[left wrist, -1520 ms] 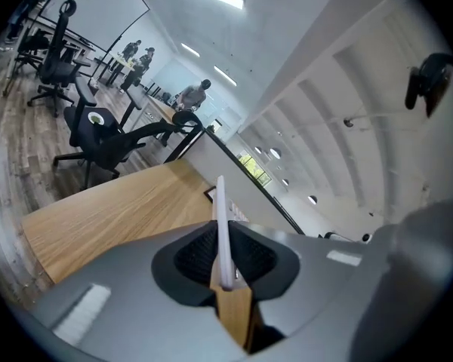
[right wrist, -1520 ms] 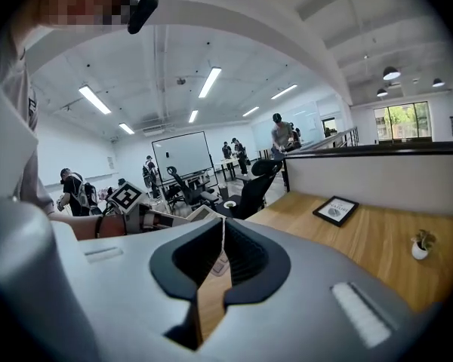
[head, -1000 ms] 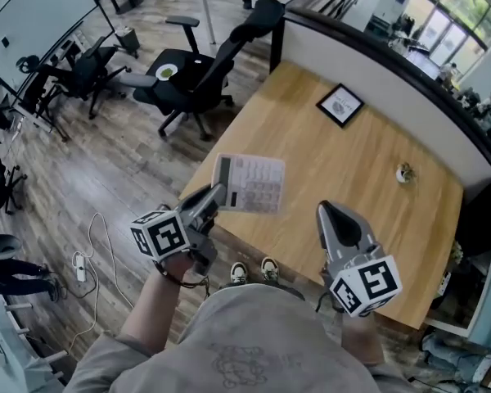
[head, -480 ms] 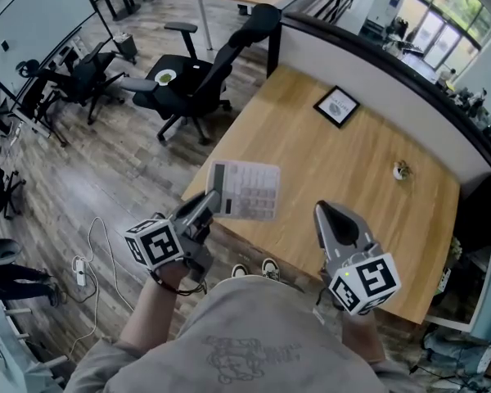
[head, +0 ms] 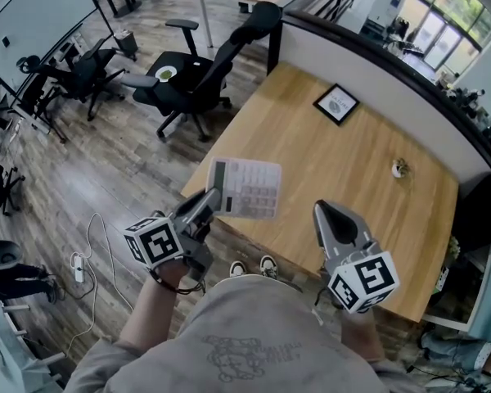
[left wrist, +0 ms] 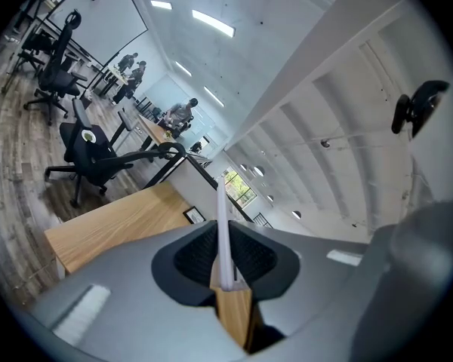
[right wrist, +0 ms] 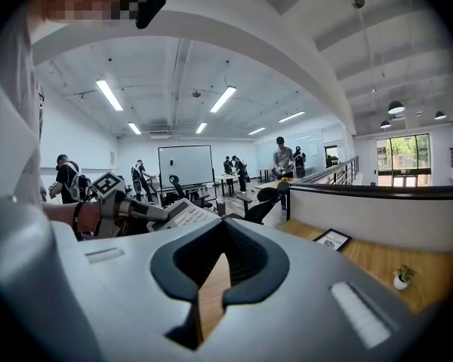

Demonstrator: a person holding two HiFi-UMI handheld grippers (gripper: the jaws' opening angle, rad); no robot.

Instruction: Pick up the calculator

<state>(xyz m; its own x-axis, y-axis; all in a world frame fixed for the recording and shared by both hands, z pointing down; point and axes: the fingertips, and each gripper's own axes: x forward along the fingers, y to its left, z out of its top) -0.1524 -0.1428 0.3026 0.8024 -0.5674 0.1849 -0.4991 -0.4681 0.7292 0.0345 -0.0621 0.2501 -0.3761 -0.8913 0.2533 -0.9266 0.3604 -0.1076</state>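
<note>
At the left of the head view, your left gripper [head: 213, 196] has its jaws pinched narrow on the near-left edge of the calculator [head: 247, 188]. The left gripper view shows the pale slab edge-on between the pads. The calculator hangs key-side up, clear of the wooden table [head: 352, 158] and over its near-left corner.

Over the last second almost nothing has changed. The calculator sits a touch lower in the head view than it did 1 second ago, and for the last half-second it has stayed put, as have both grippers. Judged from that steadiness, the lift looks done and the grip secure, so the pick-up appears complete, or all but.

To the right, your right gripper [head: 324, 210] points out over the table's near edge with its jaws pressed together on nothing. Its own view shows only bare wood past the tips.

No writing can be read. The calculator's dark display strip and rows of keys are too small to make out, and no brand shows. Each marker cube [head: 155, 242] carries 1 black-and-white square pattern per face, with no words. The black picture frame [head: 337, 104] lying at the table's far side seems to hold a printed sheet, though it is too small to be sure.
</note>
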